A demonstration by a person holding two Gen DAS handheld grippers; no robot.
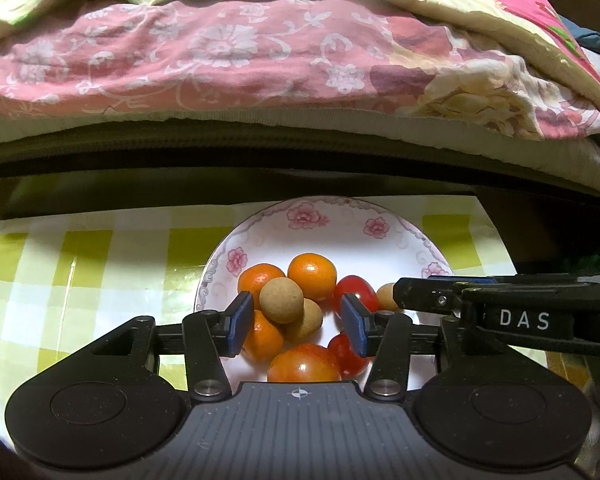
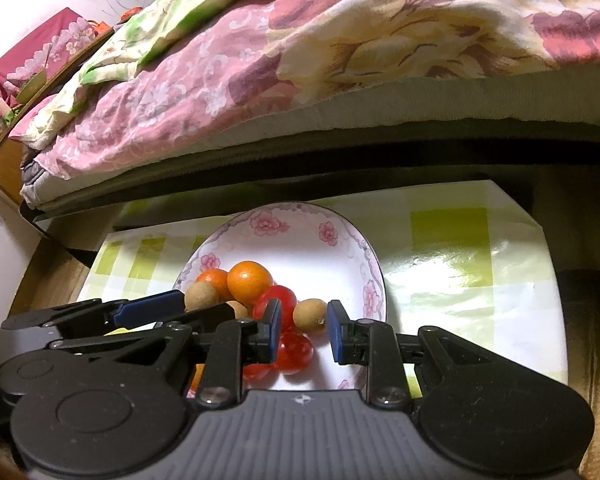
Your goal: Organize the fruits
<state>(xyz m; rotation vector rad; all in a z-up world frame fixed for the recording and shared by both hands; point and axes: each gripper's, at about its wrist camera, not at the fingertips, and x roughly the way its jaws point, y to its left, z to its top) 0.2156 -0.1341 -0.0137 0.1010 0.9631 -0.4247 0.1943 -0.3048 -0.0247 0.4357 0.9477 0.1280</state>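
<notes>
Left tongs (image 1: 298,320) gape over the fruit pile (image 1: 300,312) on the plate (image 1: 300,208) at the desk's (image 1: 80,260) far edge. Right tongs (image 2: 304,332) stand narrowly apart around a side longan (image 2: 309,316), not pressing it. Straddle the top longan (image 1: 281,300) and squeeze gently, sparing the tomatoes (image 1: 304,364).

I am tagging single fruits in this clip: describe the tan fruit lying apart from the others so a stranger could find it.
Start at the white flower-patterned plate on the green-checked tablecloth. Its fruits are piled toward the left; on the pile's right edge lies a small round tan fruit. Unlike the other tan ones, it has only bare plate to its right.
</notes>
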